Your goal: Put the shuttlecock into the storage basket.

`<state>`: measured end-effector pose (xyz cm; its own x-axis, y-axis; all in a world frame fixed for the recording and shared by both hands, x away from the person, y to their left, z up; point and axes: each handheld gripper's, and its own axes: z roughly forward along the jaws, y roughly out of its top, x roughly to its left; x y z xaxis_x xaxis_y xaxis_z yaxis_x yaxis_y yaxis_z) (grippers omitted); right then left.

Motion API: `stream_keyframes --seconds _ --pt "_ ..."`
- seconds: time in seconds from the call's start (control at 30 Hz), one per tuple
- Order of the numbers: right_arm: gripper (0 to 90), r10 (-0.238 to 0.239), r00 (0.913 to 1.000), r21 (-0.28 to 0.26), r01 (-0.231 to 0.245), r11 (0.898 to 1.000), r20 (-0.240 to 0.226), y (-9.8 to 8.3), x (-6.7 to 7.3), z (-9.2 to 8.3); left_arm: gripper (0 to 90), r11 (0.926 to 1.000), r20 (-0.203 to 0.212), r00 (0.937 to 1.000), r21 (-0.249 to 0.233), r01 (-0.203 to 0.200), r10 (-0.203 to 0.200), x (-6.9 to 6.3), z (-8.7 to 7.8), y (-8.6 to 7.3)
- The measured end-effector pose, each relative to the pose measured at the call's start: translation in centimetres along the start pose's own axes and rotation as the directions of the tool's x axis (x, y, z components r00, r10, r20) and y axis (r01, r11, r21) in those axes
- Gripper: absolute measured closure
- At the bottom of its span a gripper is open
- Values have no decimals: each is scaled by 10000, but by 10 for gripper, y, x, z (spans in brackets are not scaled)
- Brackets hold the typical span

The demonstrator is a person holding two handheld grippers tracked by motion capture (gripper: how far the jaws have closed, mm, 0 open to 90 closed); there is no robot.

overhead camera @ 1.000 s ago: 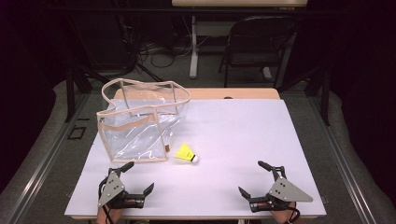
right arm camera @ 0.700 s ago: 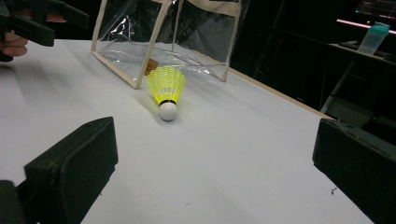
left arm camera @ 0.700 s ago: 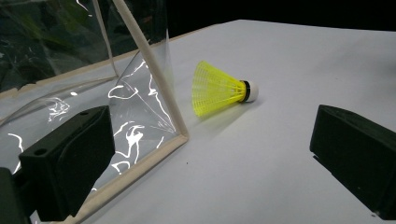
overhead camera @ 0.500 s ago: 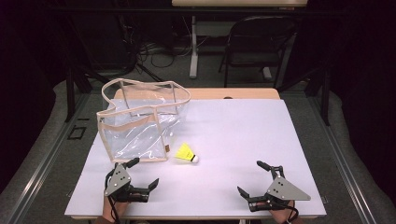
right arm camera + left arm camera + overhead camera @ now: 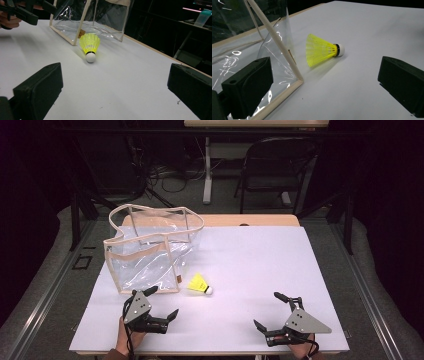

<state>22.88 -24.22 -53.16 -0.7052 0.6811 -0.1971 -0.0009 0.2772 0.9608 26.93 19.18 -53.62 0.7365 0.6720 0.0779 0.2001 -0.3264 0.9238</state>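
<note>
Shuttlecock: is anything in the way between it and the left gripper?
Nothing visible. The shuttlecock lies on bare white table ahead of the open left gripper. The clear bag stands to one side, its corner close to the shuttlecock, not across the path.

Ahead of the left tool, its jaws spread wide, bare white tabletop runs up to the yellow shuttlecock, and nothing lies in that lane. The obstacle sits on the tool's left: the clear bag, whose beige-trimmed corner reaches almost level with the left jaw and stands just beside the shuttlecock's skirt. To the shuttlecock's right the surface is open. From the right tool, also held wide, a broad stretch of free tabletop leads to the shuttlecock's white cork end, with the bag behind it.
</note>
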Motion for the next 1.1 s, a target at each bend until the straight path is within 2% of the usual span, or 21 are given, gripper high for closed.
stream_keyframes --seconds 0.33,0.47,0.8,1.1 --pt "0 34 10000 121 -33 9999 -82 0 -2 4 0 9994 398 9992 337 33 -46 0 17 8" --pt "0 5 9999 134 -3 9999 -147 0 -1 6 0 9993 348 9994 372 -58 45 -1 21 11" --pt "0 -21 9996 151 25 9999 -268 1 1 6 0 9974 242 9997 715 30 -48 -1 26 18" --pt "0 -77 9993 183 84 9998 -362 2 1 8 0 9954 558 9984 954 -18 -35 2 37 25"
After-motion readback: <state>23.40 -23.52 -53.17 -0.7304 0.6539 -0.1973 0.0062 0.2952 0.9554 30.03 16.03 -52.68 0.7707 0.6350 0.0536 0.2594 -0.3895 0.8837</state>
